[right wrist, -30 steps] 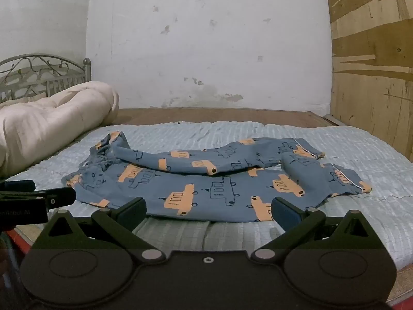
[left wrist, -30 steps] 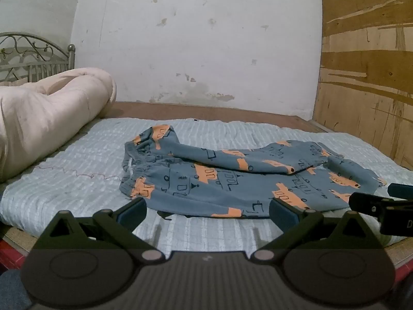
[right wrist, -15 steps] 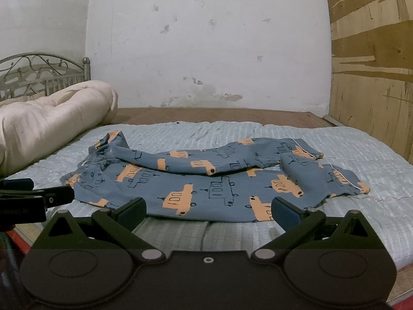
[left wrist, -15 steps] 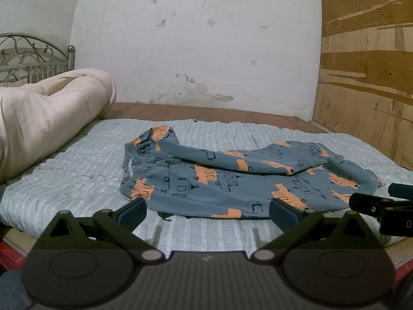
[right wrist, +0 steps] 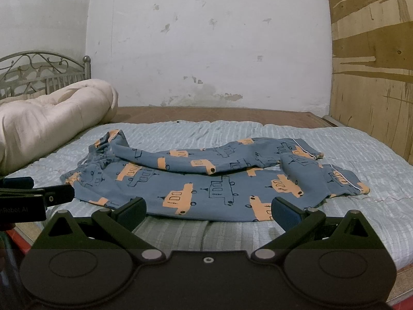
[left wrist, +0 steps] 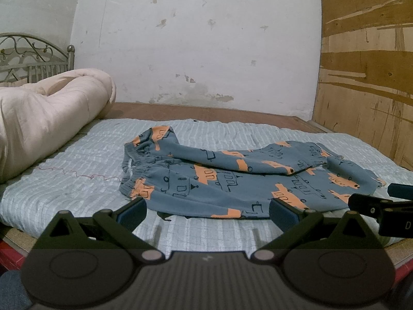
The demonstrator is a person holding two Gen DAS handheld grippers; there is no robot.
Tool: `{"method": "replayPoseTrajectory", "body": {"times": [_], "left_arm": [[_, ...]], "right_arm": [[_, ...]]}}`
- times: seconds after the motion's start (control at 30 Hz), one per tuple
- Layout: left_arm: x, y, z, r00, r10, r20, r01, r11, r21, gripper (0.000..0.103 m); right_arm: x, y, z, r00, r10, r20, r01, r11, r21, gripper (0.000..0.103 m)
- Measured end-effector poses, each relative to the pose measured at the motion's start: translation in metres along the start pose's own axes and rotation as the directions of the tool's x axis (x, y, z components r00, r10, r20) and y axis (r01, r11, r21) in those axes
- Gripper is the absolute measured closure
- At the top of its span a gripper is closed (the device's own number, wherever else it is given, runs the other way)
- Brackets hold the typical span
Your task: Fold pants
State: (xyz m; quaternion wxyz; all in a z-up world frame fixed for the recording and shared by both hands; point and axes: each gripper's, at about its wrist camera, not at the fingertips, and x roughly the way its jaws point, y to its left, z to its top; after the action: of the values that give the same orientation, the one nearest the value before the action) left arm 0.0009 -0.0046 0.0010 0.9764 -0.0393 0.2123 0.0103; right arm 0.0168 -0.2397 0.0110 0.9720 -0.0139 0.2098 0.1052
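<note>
Pants (left wrist: 232,180): one pair, blue-grey fabric printed with orange vehicles outlined in dark line, lying unfolded and rumpled across the pale blue quilted mattress (left wrist: 77,180), close to its near edge. The elastic waistband (left wrist: 134,160) lies toward the mattress's left side, its upper part bunched and standing up a little; the two legs run toward the right side, the far leg draped partly over the near one, the cuffs (right wrist: 343,178) ending near the right portion of the mattress, each with a thin white stripe along the hem. Left gripper (left wrist: 207,210): black frame with dark blue pads, fingers (left wrist: 131,210) spread wide apart with nothing between them, hovering at the mattress's near edge just short of the pants' near hem, not touching the cloth. Right gripper (right wrist: 207,210): same build, fingers (right wrist: 284,213) likewise spread wide and empty, held at the near edge facing the middle of the near leg, apart from the fabric. Each gripper's tip shows at the margin of the other's view. Rolled cream comforter (left wrist: 46,118): lies along the left side of the mattress, well apart from the pants. Metal scrollwork headboard (right wrist: 38,69): behind the comforter at far left. Brown wooden bed frame (left wrist: 206,112): exposed along the far edge, beyond the mattress. White wall (left wrist: 193,38): stained and chipped, behind the bed. Plywood panel (left wrist: 366,77): along the right side.
</note>
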Motion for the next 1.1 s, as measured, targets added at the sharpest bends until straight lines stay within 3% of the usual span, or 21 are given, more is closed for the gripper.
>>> {"method": "replayPoseTrajectory", "body": {"times": [1.1], "left_arm": [[0.0002,0.0001,-0.0001,1.000,0.000,0.000,0.000,1.000,0.000,0.001]], "right_arm": [[0.0011,0.0003,0.0001,1.000,-0.002,-0.005,0.002,1.000,-0.005,0.001]]}}
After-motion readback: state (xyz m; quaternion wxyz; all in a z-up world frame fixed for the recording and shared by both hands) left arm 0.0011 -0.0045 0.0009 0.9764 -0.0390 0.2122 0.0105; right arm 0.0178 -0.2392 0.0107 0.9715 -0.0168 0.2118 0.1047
